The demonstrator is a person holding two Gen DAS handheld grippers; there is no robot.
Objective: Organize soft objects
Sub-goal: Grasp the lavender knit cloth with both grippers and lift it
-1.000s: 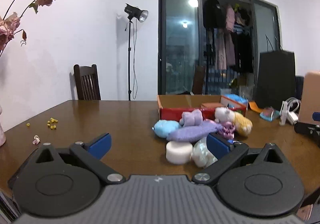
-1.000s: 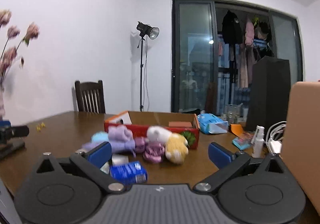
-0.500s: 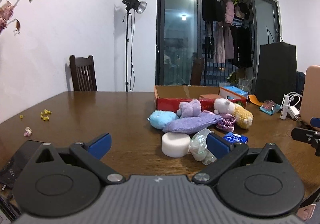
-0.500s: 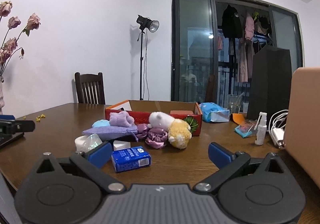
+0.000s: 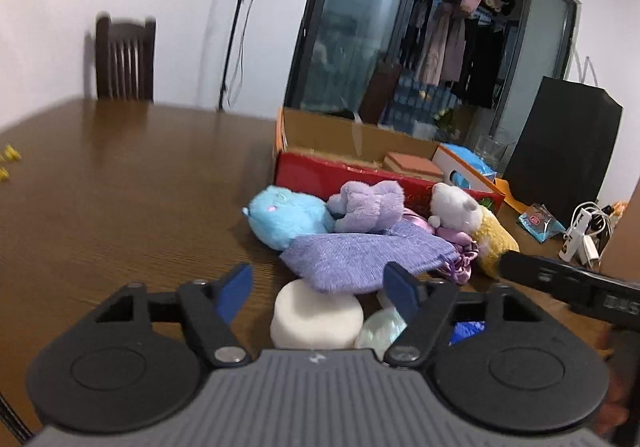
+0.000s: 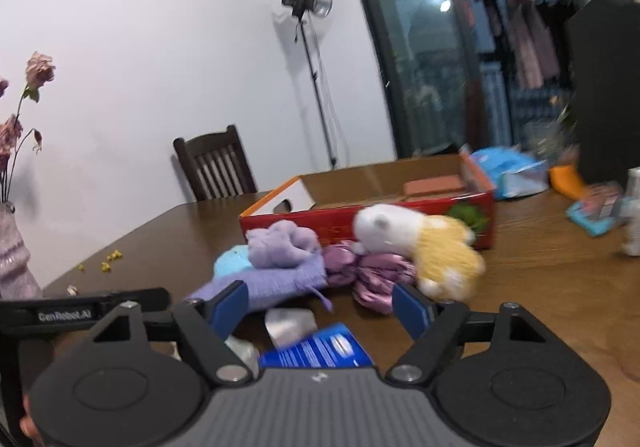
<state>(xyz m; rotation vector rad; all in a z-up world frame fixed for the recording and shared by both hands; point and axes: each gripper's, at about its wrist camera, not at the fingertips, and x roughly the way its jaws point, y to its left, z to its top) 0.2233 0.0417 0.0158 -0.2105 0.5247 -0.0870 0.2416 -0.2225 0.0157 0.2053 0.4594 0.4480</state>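
Presently, left gripper (image 5: 318, 289): jaws closing, pads not pressing anything; white foam disc (image 5: 316, 317) sits between the tips, lavender cloth (image 5: 360, 257) overhanging its top edge. Right gripper (image 6: 320, 307): jaws closing, nothing pinched; blue packet (image 6: 320, 347) lies below and between the tips, crinkly clear wrap (image 6: 288, 321) beside it. Soft pile is bunched against the red box (image 5: 316, 175) front wall: blue plush (image 5: 282, 221), purple plush (image 5: 370, 205), white-yellow plush (image 6: 416, 243), pink satin bag (image 6: 376, 275). Box interior mostly bare, open-topped. Table (image 5: 120, 183) to the left of the pile is open to its far edge by the chair (image 5: 124, 59); right side crowded w/ cables, packets.
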